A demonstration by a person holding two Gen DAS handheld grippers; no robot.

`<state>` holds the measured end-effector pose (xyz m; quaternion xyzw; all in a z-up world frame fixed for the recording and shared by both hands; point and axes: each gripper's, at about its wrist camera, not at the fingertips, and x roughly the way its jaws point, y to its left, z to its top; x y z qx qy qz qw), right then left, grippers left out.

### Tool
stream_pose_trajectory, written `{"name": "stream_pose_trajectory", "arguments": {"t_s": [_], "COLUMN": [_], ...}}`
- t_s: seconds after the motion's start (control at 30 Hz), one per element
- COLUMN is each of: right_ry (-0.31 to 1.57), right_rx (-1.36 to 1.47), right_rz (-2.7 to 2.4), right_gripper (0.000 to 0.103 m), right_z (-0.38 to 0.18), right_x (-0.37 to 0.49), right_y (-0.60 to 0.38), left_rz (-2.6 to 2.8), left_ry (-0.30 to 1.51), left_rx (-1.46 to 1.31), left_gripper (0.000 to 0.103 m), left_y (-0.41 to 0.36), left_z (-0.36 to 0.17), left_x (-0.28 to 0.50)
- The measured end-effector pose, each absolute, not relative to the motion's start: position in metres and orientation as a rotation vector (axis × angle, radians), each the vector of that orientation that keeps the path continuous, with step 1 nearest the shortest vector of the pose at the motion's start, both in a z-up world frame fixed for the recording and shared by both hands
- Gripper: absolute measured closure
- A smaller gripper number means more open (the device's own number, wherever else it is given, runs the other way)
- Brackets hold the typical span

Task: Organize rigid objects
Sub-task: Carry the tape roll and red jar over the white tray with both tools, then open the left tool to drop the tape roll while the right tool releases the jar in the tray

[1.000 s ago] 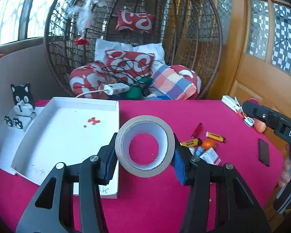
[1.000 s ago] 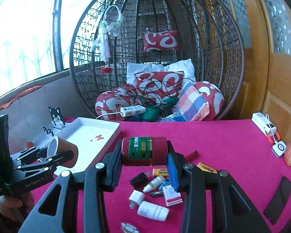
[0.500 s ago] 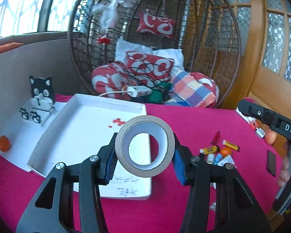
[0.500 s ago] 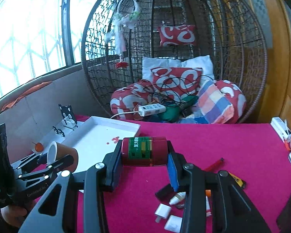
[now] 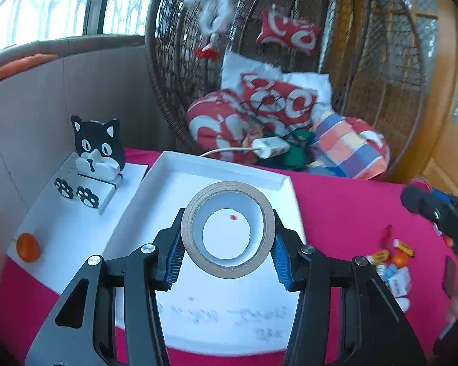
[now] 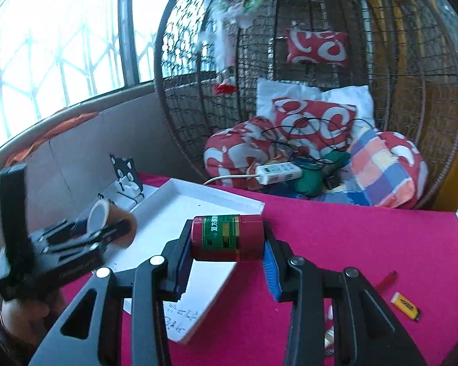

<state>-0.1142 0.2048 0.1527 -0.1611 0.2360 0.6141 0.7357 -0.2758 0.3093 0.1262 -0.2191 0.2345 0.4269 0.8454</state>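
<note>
My left gripper (image 5: 227,253) is shut on a roll of brown tape (image 5: 227,228), held upright above the white tray (image 5: 229,164) on the red tablecloth. My right gripper (image 6: 226,259) is shut on a red can with a green label (image 6: 227,238), lying sideways between the blue pads, over the tray's right front corner (image 6: 195,286). In the right wrist view the left gripper (image 6: 107,228) with its tape roll (image 6: 111,221) hangs over the tray's left side. The right gripper's black body (image 5: 442,216) shows at the right edge of the left wrist view.
A pile of small items, lighters and little bottles (image 5: 394,262), lies right of the tray. A yellow lighter (image 6: 406,306) and a red one (image 6: 386,280) lie at right. A cat-shaped stand (image 5: 97,149) and an orange ball (image 5: 28,247) sit left of the tray. A wicker chair with cushions (image 6: 305,122) stands behind.
Both grippers have swung left from over the pile of small items to over the white tray, each still holding its object. The tape roll now hangs above the tray's floor.
</note>
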Motion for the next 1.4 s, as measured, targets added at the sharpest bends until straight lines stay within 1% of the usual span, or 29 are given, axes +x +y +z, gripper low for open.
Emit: {"name": "stream_pose_trajectory", "arguments": {"t_s": [0.1, 0.2, 0.43, 0.73, 0.77, 0.8, 0.83, 0.87, 0.9, 0.93, 0.97, 1.13, 1.4], "right_ry": [0.561, 0.642, 0.707, 0.648, 0.644, 0.641, 0.637, 0.631, 0.628, 0.626, 0.614, 0.541, 0.529], "right_rx": [-0.382, -0.426, -0.537, -0.649, -0.653, -0.657, -0.65, -0.633, -0.614, -0.603, -0.588, -0.587, -0.547], "right_rz": [1.367, 1.381, 1.352, 1.316, 1.311, 1.308, 1.305, 1.311, 1.324, 1.331, 1.338, 1.322, 1.296], "right_gripper": [0.063, 0.063, 0.063, 0.062, 0.062, 0.062, 0.062, 0.055, 0.028, 0.013, 0.0, 0.0, 0.0], "right_z": [0.138, 0.114, 0.068, 0.041, 0.04, 0.039, 0.039, 0.041, 0.042, 0.043, 0.045, 0.051, 0.06], "right_x": [-0.119, -0.126, -0.137, -0.152, -0.153, -0.153, -0.153, -0.153, -0.152, -0.152, -0.153, -0.161, -0.157], "right_y": [0.225, 0.254, 0.302, 0.321, 0.32, 0.319, 0.319, 0.316, 0.315, 0.314, 0.312, 0.303, 0.275], "left_rz": [0.902, 0.903, 0.953, 0.994, 1.001, 1.013, 1.021, 1.037, 1.05, 1.068, 1.083, 1.131, 1.082], "left_ry": [0.528, 0.546, 0.592, 0.618, 0.619, 0.614, 0.605, 0.591, 0.582, 0.568, 0.553, 0.491, 0.461], "left_rx": [-0.494, -0.532, -0.575, -0.66, -0.661, -0.657, -0.65, -0.635, -0.621, -0.601, -0.586, -0.541, -0.558], "left_gripper": [0.054, 0.054, 0.054, 0.053, 0.052, 0.049, 0.034, 0.023, 0.005, 0.0, 0.0, 0.0, 0.0], "left_y": [0.329, 0.344, 0.37, 0.385, 0.385, 0.384, 0.383, 0.38, 0.378, 0.375, 0.373, 0.359, 0.337], "left_z": [0.115, 0.102, 0.073, 0.049, 0.048, 0.049, 0.05, 0.053, 0.056, 0.061, 0.066, 0.085, 0.101], "left_x": [-0.27, -0.266, -0.264, -0.269, -0.27, -0.271, -0.272, -0.274, -0.275, -0.276, -0.278, -0.286, -0.285]}}
